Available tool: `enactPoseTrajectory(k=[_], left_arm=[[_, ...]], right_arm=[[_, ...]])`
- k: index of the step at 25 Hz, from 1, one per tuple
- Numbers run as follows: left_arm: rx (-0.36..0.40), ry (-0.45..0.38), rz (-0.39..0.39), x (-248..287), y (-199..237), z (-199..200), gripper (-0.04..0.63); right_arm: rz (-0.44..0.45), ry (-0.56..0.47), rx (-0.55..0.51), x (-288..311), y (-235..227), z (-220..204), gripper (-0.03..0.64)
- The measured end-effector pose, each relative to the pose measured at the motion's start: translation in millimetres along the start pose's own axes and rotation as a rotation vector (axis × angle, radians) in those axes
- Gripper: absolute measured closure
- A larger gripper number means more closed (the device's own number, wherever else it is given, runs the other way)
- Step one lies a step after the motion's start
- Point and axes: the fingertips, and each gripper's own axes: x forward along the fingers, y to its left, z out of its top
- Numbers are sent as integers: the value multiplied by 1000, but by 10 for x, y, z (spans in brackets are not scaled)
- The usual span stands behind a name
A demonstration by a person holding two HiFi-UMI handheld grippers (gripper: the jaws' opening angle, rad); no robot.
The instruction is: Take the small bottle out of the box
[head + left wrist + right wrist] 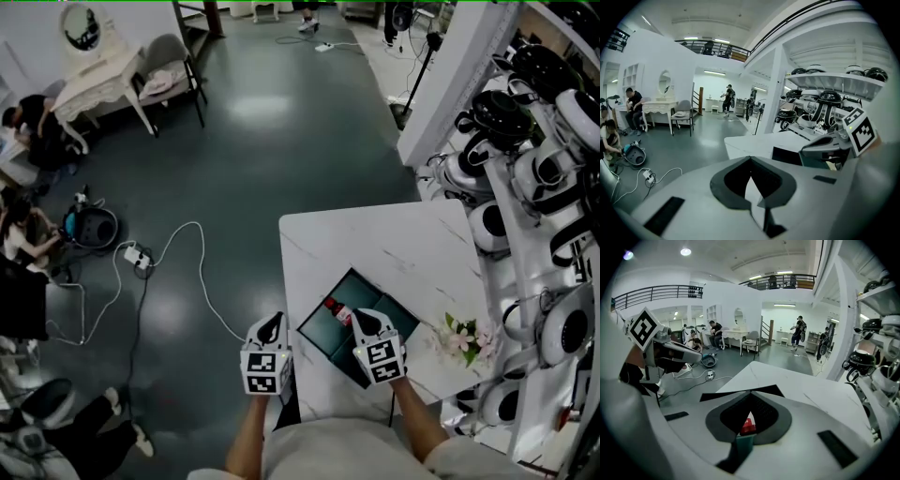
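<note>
Tabletop point(394, 244) first: white, veined, broad; near the person's edge of it lies the dark teal box point(323, 333), open, set cornerwise; a small spray of flowers point(462, 337) lies apart from it on the right.

Over the box's right part hangs the right gripper point(362, 321); its own view shows the two jaws drawn in until the tips meet, leaving only a thin wedge of gap, and they hold nothing; through that wedge shows a red cap with teal below it, which I take to be beyond the jaws, not pinched by them. The left gripper point(268, 325) sits off the table's left edge, above the floor, jaws likewise closed to the tips and empty.

The small bottle point(339, 310) lies on its side in the box, red cap toward the far left, just beside the right gripper's tip.

It looks light and stiff, probably smooth plastic or glass, so likely to slip or roll under a sideways nudge; I would open the right jaws first, then close them across the body just behind the cap, where the sides look straightest; the cap alone seems too short and too round for a safe hold.
</note>
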Motion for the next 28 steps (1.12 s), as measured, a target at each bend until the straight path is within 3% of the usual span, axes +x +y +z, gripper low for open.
enactPoseTrajectory(k=[6, 13, 18, 21, 23, 25, 28], left_arm=[[-12, 27, -11, 91, 34, -121, 577], [-31, 41, -4, 109, 129, -212, 577], [-33, 35, 2, 123, 163, -226, 577], [-35, 34, -9, 129, 144, -198, 577], [-37, 33, -10, 126, 144, -188, 577], [-41, 33, -11, 131, 135, -194, 577], [-40, 34, -13, 141, 109, -211, 577]], right_arm=[[37, 86, -71, 178, 108, -145, 595], [112, 218, -369, 367, 292, -302, 595], [141, 306, -658, 448, 377, -439, 595], [164, 315, -678, 468, 415, -439, 594], [190, 331, -660, 492, 439, -460, 538], [207, 357, -675, 533, 434, -509, 405], [190, 393, -734, 612, 353, -594, 357]])
